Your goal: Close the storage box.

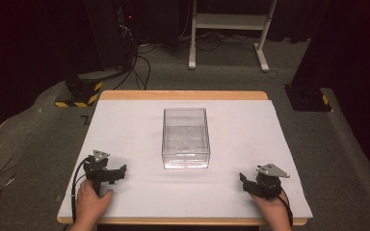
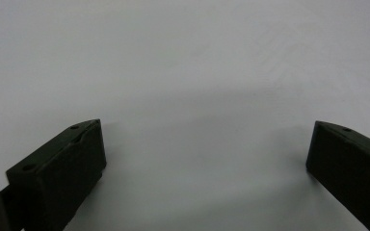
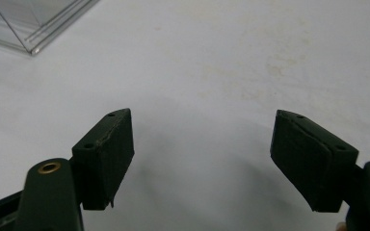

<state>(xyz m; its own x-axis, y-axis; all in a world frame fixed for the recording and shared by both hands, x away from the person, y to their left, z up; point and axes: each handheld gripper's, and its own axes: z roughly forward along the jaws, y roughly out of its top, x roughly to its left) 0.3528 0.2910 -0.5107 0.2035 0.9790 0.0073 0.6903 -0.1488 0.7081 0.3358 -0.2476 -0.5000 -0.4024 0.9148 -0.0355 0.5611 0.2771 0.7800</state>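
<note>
The left tool (image 1: 118, 172) rests low on the white counter (image 1: 241, 139) near its front left corner, held by the person's left hand (image 1: 90, 202). Its jaws stand wide apart with only bare white surface between them, as the left gripper view (image 2: 206, 144) also shows. The right tool (image 1: 243, 180) sits near the front right corner in the right hand (image 1: 273, 211), and its jaws too are spread wide over the bare surface (image 3: 202, 139). A clear plastic box (image 1: 185, 138) stands upright in the middle of the counter, between the two tools and farther from the person, well apart from both. One corner of the box (image 3: 29, 24) appears at the upper left of the right gripper view. Grey carpet (image 1: 347, 144) surrounds the counter.
</note>
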